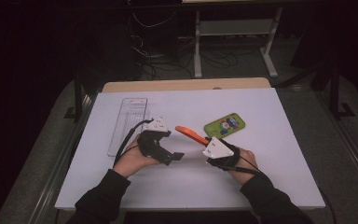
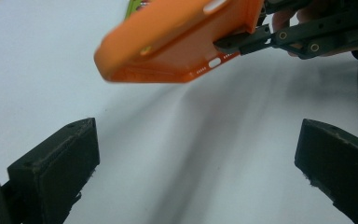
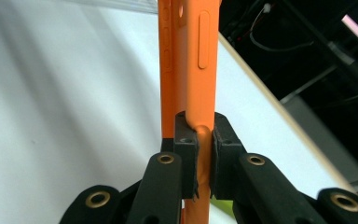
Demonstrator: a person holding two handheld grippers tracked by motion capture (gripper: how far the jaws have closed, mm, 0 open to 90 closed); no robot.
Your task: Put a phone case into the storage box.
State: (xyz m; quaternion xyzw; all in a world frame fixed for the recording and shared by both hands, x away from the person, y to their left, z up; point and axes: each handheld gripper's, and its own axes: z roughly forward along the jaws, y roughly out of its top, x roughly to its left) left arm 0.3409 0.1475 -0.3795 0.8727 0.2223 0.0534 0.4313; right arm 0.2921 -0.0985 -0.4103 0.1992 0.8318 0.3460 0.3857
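1. My right gripper (image 1: pixel 204 141) is clamped on the edge of an orange phone case (image 1: pixel 189 134); in the right gripper view the two pads pinch the case wall (image 3: pixel 200 130) tightly, with the rim slightly bent between them.
2. The orange phone case is lifted clear of the counter (image 1: pixel 270 168), tilted, its free end reaching left toward my left gripper (image 1: pixel 175 148). From the left gripper view I see its underside (image 2: pixel 177 42) hovering above the white surface, with the port slot and rows of small holes along its lower edge.
3. My left gripper has its jaws spread wide with nothing between them; in its own view only bare counter lies in the gap. It sits low, near the counter, just left of the case.
4. I can read no brand or lettering on the orange case; the side shows only moulded button bumps (image 3: pixel 204 39).
5. Behind the right gripper lies a green phone case (image 1: pixel 224 125), flat on the counter, printed with a cartoon figure; any writing on it is too small for me to make out.
6. A clear plastic package (image 1: pixel 128 125) lies flat at the left, beyond my left hand (image 1: pixel 133 158), well apart from the orange case.
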